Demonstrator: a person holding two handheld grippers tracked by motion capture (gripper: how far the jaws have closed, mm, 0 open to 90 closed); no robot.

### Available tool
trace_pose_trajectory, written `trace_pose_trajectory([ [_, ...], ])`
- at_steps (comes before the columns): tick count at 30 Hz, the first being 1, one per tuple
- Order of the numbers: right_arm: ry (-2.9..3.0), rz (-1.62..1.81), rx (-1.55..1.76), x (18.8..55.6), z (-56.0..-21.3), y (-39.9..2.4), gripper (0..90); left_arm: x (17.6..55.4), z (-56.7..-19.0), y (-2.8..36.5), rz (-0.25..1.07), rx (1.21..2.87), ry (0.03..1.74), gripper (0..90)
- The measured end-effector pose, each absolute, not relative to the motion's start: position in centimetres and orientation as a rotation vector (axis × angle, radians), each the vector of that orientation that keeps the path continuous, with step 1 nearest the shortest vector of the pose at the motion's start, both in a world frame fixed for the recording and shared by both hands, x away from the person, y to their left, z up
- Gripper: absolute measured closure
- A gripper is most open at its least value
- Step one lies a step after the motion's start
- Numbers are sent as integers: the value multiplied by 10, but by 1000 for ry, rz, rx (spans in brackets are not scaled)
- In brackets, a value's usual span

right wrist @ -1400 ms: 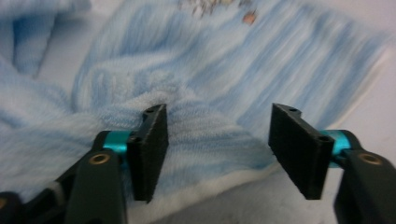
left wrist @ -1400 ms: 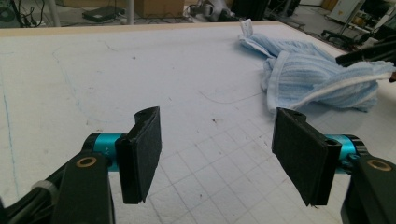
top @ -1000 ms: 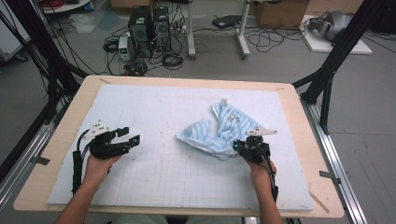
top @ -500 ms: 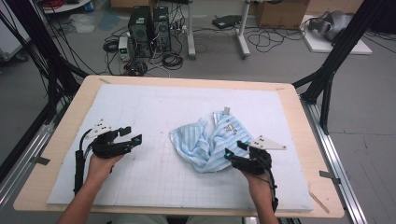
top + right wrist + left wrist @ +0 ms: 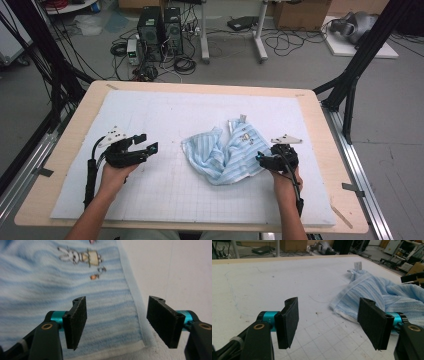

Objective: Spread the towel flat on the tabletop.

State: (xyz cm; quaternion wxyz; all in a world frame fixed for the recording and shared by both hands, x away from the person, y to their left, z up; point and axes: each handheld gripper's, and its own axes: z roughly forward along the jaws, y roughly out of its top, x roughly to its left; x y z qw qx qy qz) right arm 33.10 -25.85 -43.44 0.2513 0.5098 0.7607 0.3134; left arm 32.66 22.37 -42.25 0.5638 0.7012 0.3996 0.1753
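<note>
A light blue striped towel (image 5: 227, 152) lies crumpled in the middle of the white mat, a small label sticking up at its far end. My right gripper (image 5: 262, 159) hovers at the towel's near right corner. Its jaws have just been opening and now stand apart over the towel's hem (image 5: 135, 315), pressing on nothing. A rabbit print (image 5: 80, 255) shows on the cloth ahead of the right gripper (image 5: 116, 322). My left gripper (image 5: 147, 142) is open to the left of the towel, apart from it. Ahead of the left gripper (image 5: 328, 322), bare mat lies between its jaws and the towel (image 5: 387, 292) is to the right.
A white gridded mat (image 5: 165, 115) covers most of the wooden table (image 5: 320, 130). Black frame poles (image 5: 350, 85) rise at both far corners. Computer towers (image 5: 160, 25) and cables sit on the floor beyond the far edge.
The right gripper, shut on the towel a second ago, has opened and let it go, then drawn slightly back to the right. The towel has settled into a flatter heap. The left hand kept still.
</note>
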Motion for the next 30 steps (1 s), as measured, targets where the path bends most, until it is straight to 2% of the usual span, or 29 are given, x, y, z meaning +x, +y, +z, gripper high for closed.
trace_pose_trajectory([
  [1, 2083, 844, 1396, 331, -437, -260, 349, 327, -423, 223, 415, 1651, 943, 330],
  [4, 2109, 896, 1422, 327, -446, -265, 477, 327, -423, 222, 428, 1651, 958, 276],
  [5, 2103, 926, 1435, 324, -447, -267, 546, 327, -422, 222, 433, 1657, 960, 261],
  [6, 2112, 936, 1427, 321, -446, -270, 691, 328, -422, 221, 425, 1648, 965, 256],
  [7, 2135, 956, 1423, 318, -444, -272, 777, 328, -421, 221, 419, 1640, 967, 255],
  [9, 2143, 947, 1381, 308, -443, -273, 827, 328, -420, 219, 420, 1640, 966, 254],
  [19, 2060, 1081, 1290, 244, -436, -274, 833, 333, -411, 188, 397, 1674, 908, 245],
  [24, 2100, 1083, 1281, 222, -434, -272, 805, 336, -410, 178, 399, 1700, 899, 242],
  [25, 2108, 1085, 1283, 218, -434, -271, 786, 337, -410, 177, 398, 1693, 901, 243],
  [30, 2000, 1176, 1289, 209, -422, -281, 547, 340, -410, 170, 386, 1700, 899, 243],
])
